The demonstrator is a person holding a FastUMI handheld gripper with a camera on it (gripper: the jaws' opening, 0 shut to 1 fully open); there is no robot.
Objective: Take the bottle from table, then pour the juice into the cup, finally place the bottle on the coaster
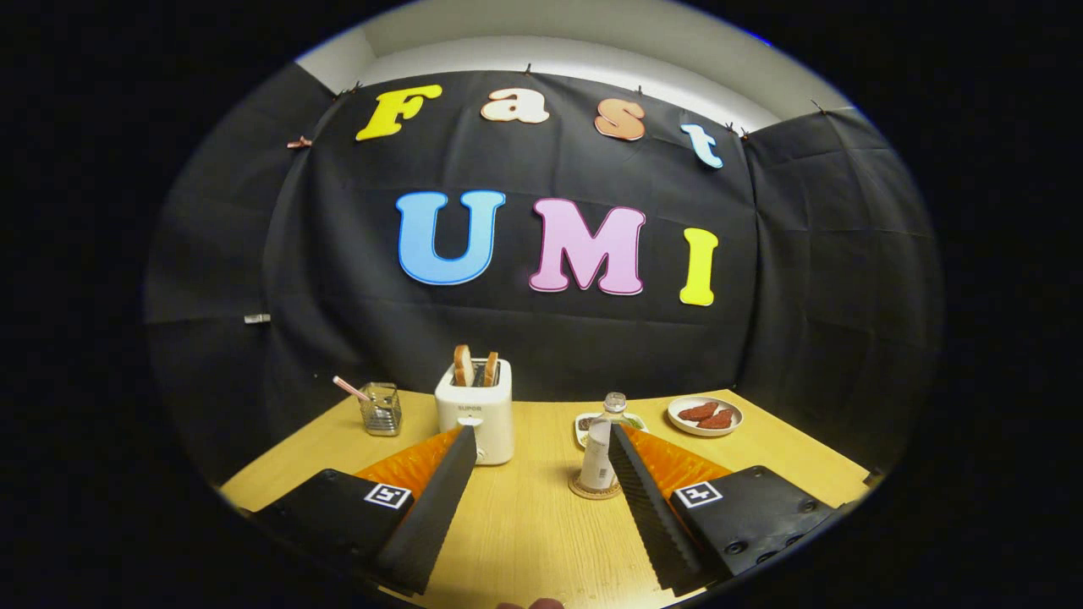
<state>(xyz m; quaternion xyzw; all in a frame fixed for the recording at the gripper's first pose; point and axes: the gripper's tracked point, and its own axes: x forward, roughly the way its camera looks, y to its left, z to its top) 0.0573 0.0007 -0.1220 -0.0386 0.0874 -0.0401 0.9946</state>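
Observation:
A small clear bottle (599,447) with a white label stands upright on a round cork coaster (592,488) on the wooden table (525,524). It is just ahead of my fingers, close to the tip of the right finger (636,486) on its inner side. My gripper (541,431) is open, with a wide gap and nothing held between the fingers. A glass cup (382,409) with a pink straw stands farther back, beyond the left finger (436,499) and to the left of the toaster.
A white toaster (475,412) with two bread slices stands just beyond the left fingertip. Behind the bottle lies a small dish (584,423), and to its right a white plate (705,416) with red food. The black cloth wall rises behind the table's far edge.

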